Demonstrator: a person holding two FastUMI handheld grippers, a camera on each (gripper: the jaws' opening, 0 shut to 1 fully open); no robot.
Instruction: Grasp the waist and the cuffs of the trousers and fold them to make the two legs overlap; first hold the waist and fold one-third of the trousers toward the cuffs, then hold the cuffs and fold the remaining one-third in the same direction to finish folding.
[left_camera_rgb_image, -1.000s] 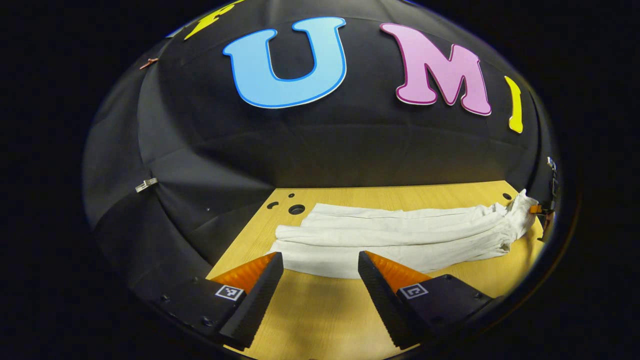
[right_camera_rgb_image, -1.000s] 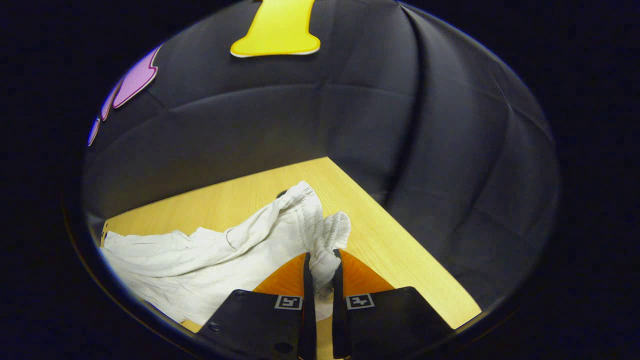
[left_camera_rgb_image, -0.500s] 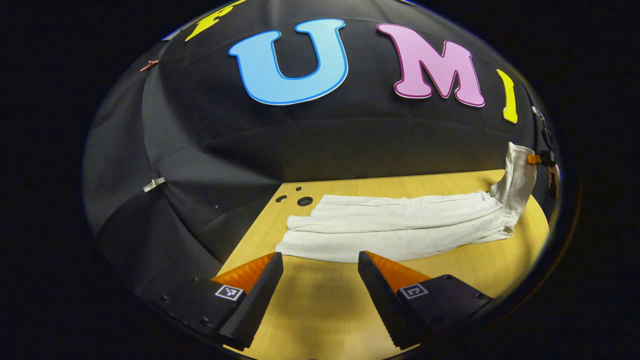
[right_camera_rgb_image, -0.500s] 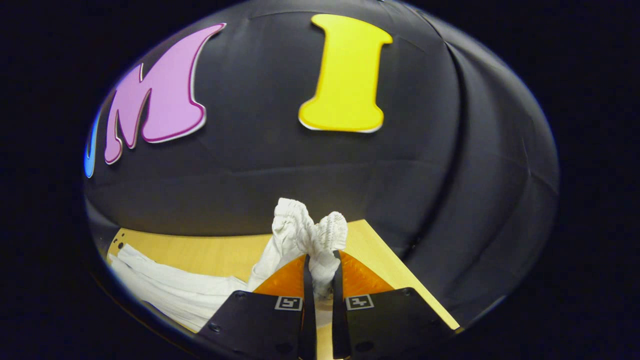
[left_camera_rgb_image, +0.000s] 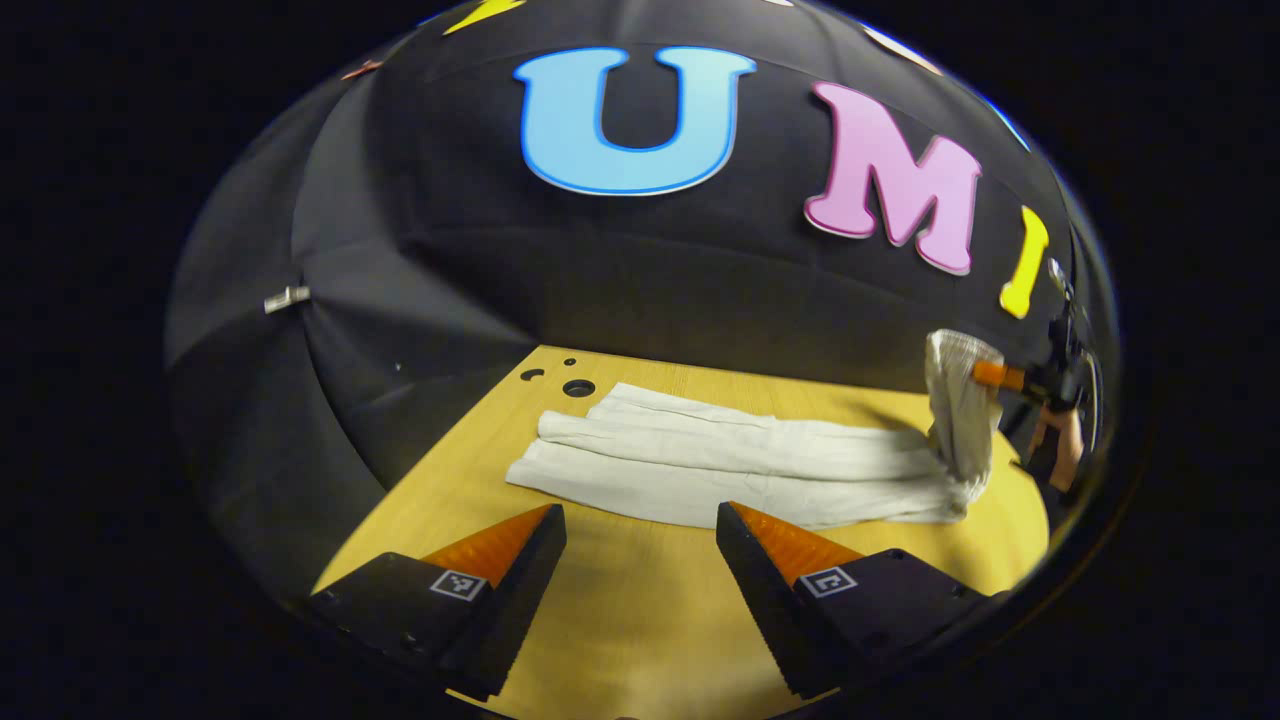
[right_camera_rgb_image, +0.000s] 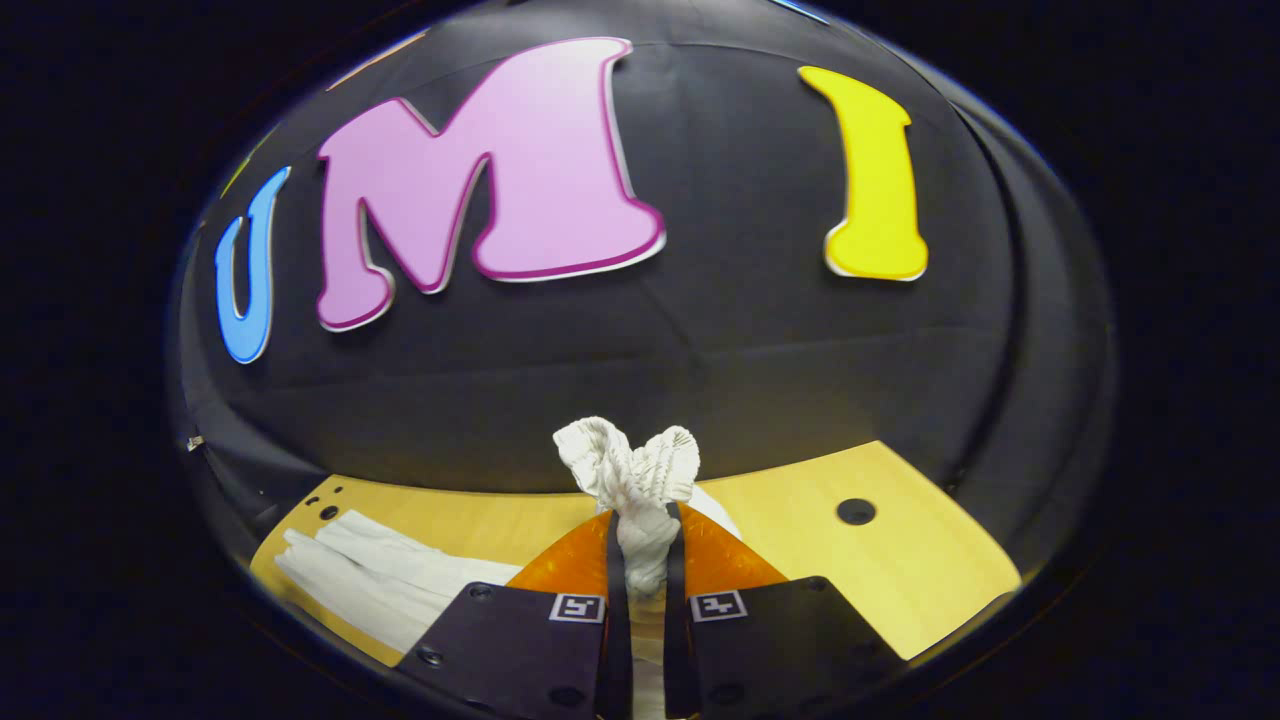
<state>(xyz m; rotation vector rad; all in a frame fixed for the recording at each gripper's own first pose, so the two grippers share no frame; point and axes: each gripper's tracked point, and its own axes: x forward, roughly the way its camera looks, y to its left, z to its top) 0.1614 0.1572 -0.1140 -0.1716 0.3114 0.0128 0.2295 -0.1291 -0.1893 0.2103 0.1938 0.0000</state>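
Gripping, right gripper: both fingers pressed together on a bunched wad of white cloth, low centre of the right gripper view; the gathered waist ruffles out above the tips.
Same gripper from afar: far right of the left gripper view, lifted off the table, a hand just below and behind it at the frame's edge.
Waist end: hanging up from the table at right of the left gripper view, draped down to the rest of the cloth.
Trousers: white, laid long across the middle of the left gripper view, two legs side by side and partly overlapping; cuffs at the left end, flat on the wood.
Trousers in the right gripper view: legs run away to the lower left of the frame, flat.
Left gripper: fingers well apart, nothing between them, bottom centre of its own view, held above bare wood on the near side of the trousers, not touching the cloth.
Table: light wood, several round holes near the cuffs at its far left corner; another hole at right of the right gripper view.
Wall: black cloth behind the table in both views.
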